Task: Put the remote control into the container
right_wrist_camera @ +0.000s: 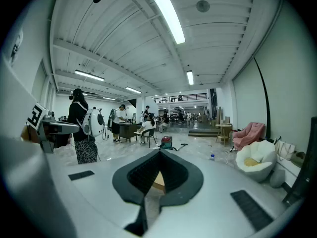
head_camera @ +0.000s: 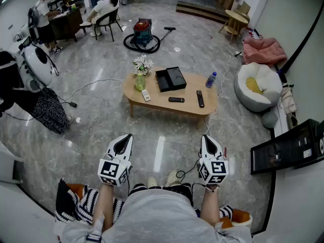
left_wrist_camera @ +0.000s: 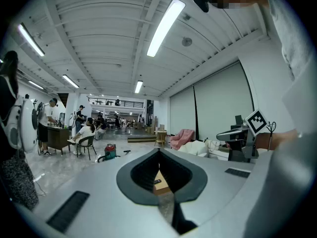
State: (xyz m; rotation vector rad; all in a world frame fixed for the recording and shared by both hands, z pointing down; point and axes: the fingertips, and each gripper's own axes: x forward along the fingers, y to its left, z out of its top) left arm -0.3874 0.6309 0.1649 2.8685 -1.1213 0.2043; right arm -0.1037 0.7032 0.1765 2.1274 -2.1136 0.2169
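Pointing ahead and slightly downward, the left gripper [head_camera: 123, 138] and the right gripper [head_camera: 207, 138] are held side by side above the person's lap, each with its marker cube nearest the wrist. In the left gripper view the left gripper's jaws are pressed fully together with nothing between them, and in the right gripper view the right gripper's jaws are likewise closed tight and empty. Both are well apart from the low wooden table [head_camera: 167, 106], which stands out on the marble floor [head_camera: 91, 120] ahead of them. 3 remotes lie on the near half of the tabletop: a white remote control [head_camera: 146, 95] toward the left end, a middle black remote control [head_camera: 176, 99] lying crosswise, and a right black remote control [head_camera: 200, 98] lying lengthwise toward the right end. The black container [head_camera: 170, 78] sits on the far half of the table, behind the middle black remote control and apart from all 3. A vase of flowers [head_camera: 140, 75] stands just left of the container, and a water bottle [head_camera: 211, 79] is at the table's far right corner. Beyond the table a red vacuum cleaner [head_camera: 143, 33] rests on the floor, a white beanbag [head_camera: 255, 85] lies to the right, and 2 people are at a desk [head_camera: 66, 22] in the far left corner.
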